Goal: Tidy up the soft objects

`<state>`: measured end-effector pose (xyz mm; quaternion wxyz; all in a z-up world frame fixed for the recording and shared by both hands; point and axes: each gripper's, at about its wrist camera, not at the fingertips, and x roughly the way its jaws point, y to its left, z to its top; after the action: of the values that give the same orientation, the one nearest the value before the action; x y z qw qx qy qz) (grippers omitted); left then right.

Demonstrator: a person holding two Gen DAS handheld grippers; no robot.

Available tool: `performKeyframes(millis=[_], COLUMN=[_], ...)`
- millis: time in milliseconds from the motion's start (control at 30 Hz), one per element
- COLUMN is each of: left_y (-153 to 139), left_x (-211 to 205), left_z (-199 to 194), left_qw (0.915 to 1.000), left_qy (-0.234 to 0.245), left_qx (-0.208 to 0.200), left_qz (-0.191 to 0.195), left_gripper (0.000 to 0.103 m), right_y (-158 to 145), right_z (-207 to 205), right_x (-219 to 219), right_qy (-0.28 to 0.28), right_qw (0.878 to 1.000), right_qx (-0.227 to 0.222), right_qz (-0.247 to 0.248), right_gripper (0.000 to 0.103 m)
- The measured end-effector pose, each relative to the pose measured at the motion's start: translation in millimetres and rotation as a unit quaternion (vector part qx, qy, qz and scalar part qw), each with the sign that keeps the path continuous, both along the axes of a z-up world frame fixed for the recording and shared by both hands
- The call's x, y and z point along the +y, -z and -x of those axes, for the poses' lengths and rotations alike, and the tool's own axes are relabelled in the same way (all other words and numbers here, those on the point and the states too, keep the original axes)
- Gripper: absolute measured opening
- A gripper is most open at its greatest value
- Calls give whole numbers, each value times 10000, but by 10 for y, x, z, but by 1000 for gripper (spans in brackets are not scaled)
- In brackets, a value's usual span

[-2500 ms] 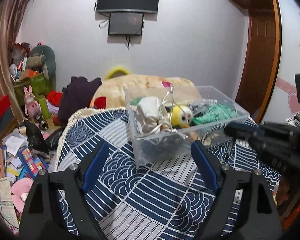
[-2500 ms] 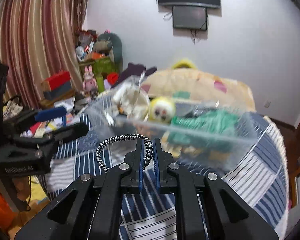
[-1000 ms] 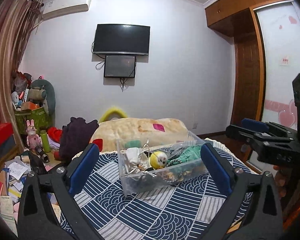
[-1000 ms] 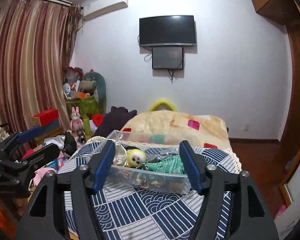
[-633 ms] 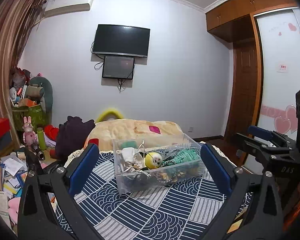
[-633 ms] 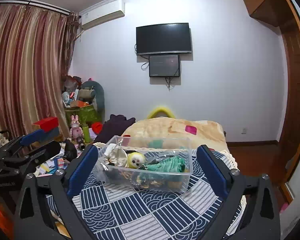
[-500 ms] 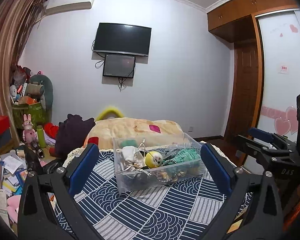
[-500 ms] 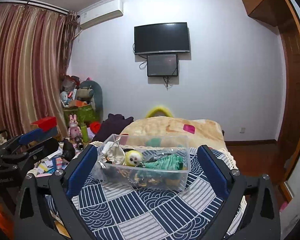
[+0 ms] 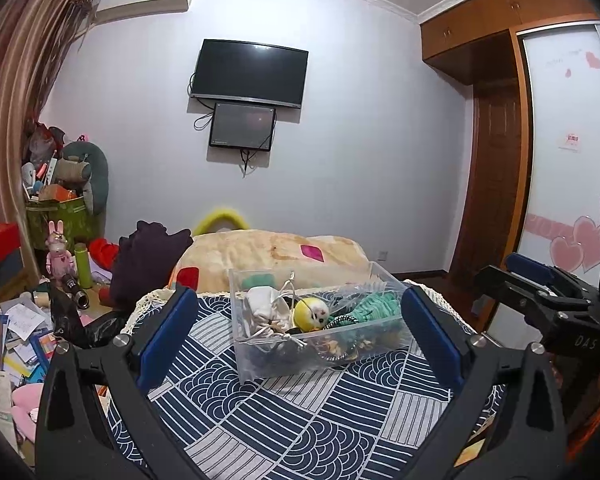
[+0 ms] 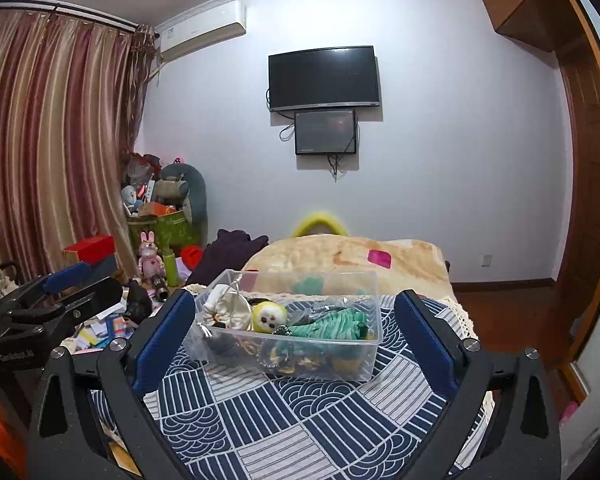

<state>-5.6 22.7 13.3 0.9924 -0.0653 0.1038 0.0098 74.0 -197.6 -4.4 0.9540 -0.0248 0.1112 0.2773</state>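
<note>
Left wrist view shows the left claw [image 9: 296, 334] spread wide and empty, held back from the clear plastic bin [image 9: 320, 350] on the patterned worktop [image 9: 292, 416]. The right claw [image 10: 296, 334] is likewise spread and holds nothing. The sorting looks close to finished: no loose soft thing lies on the cloth around the bin. Inside it sit a white drawstring pouch [image 9: 264, 308], a yellow plush ball [image 9: 311, 314], a green knitted piece [image 9: 374, 306] and a speckled cord [image 9: 336, 322], with darker items beneath that I cannot identify.
</note>
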Motion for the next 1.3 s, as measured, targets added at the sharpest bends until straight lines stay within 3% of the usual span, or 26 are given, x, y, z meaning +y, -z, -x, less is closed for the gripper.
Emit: performKeyframes(millis=[1300], left_y=[-13], left_x=[-97], left_z=[20], left_qw=[9995], left_qy=[138], left_qx=[85], left_qz=[-253], left_gripper=[103], right_y=[18], right_z=[18], right_x=[9], right_qy=[24], right_qw=[10000], right_qx=[77], right_qz=[-40], right_gripper=[103])
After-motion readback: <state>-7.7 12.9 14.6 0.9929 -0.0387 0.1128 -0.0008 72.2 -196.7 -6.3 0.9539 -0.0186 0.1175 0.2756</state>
